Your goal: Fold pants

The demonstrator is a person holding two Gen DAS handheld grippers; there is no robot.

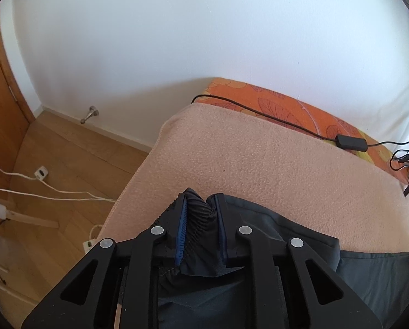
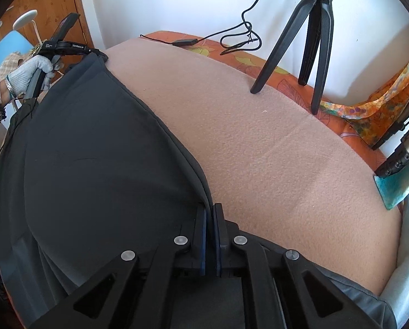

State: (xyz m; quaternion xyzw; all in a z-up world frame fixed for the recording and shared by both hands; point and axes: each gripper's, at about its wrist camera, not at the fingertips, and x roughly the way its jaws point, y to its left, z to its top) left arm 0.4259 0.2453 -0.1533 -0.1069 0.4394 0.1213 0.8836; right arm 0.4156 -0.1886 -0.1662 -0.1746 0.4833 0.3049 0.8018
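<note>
A pink fleece blanket covers the bed and stretches ahead of both tools; on it the dark grey pants lie spread lengthwise, running from the right gripper away to its upper left, where the left gripper sits in a gloved hand. The cloth looks thin, light and limp, likely a little slick, so it should sag and slide between any two held points and wants taut corners rather than a mid-panel pinch. The right gripper has its pads closed flat on the seamed edge directly in front of it, probably a leg hem. The left gripper clamps a bunched fold of the elastic waistband between its fingers. Ahead of the right tool stands a tripod; a black cable trails beyond the left.
</note>
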